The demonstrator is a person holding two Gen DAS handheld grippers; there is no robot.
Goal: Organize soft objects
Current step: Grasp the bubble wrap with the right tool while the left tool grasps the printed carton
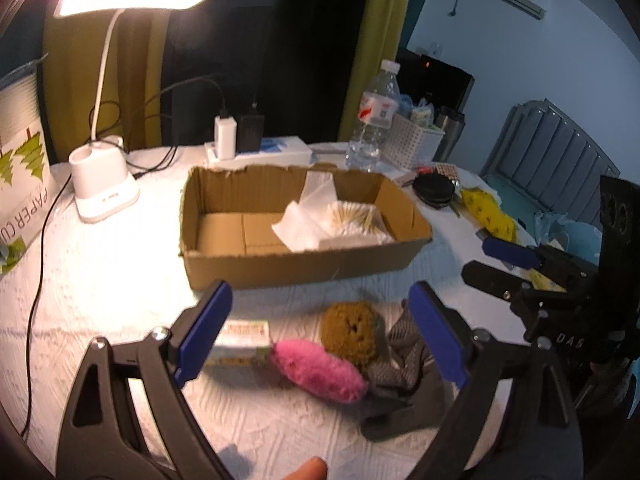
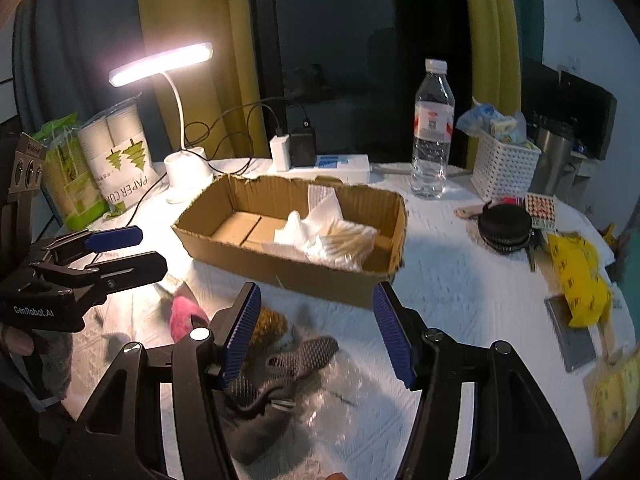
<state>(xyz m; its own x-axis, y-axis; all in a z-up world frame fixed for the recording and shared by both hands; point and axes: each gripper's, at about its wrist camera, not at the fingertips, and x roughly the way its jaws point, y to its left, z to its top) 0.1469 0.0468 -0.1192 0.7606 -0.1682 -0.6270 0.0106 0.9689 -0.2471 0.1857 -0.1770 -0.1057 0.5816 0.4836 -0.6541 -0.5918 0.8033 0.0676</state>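
Evidently you hold both grippers, left (image 1: 320, 336) and right (image 2: 316, 332), spread wide and empty over the near pile of pink plush (image 1: 320, 370), sponge (image 1: 350, 330) and grey cloth (image 2: 280, 384), because the box (image 1: 304, 264) just beyond looks to be where they go.

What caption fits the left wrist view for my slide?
Open left gripper hovers over pink plush, brown sponge and grey cloth, before the cardboard box.

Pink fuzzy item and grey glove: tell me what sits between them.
A brown-yellow scrubby sponge sits between the pink fuzzy item and the grey glove, touching both; the left wrist view shows it best.
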